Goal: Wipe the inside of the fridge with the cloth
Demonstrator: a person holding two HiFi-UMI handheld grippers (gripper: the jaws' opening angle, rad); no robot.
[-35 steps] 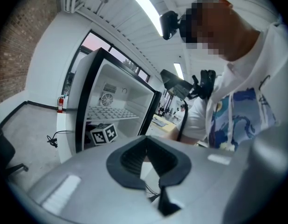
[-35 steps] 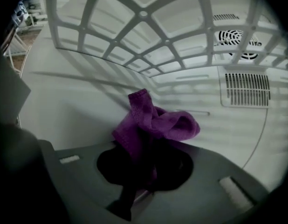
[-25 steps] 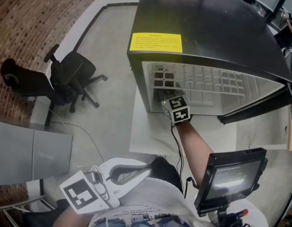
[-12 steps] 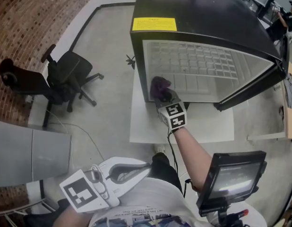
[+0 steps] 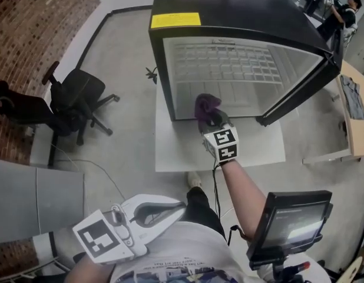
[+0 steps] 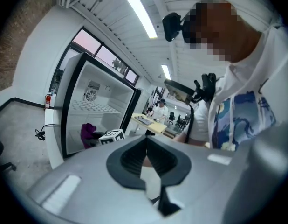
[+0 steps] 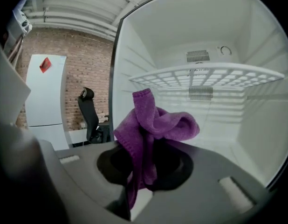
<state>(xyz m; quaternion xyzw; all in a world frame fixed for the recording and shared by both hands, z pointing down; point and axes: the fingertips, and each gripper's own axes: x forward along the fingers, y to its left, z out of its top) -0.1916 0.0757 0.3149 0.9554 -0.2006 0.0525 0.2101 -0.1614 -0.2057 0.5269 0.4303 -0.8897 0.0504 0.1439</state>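
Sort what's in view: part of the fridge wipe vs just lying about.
Job:
purple cloth, clamped in right gripper
open fridge
wire shelf inside it

Lying about:
office chair
monitor
wooden desk
left gripper, shut and empty

Holding grey two-jaw R gripper (image 5: 211, 118) out front, clamped on purple fleecy cloth (image 5: 205, 103); grey L gripper (image 5: 179, 208) low by torso, jaws together.
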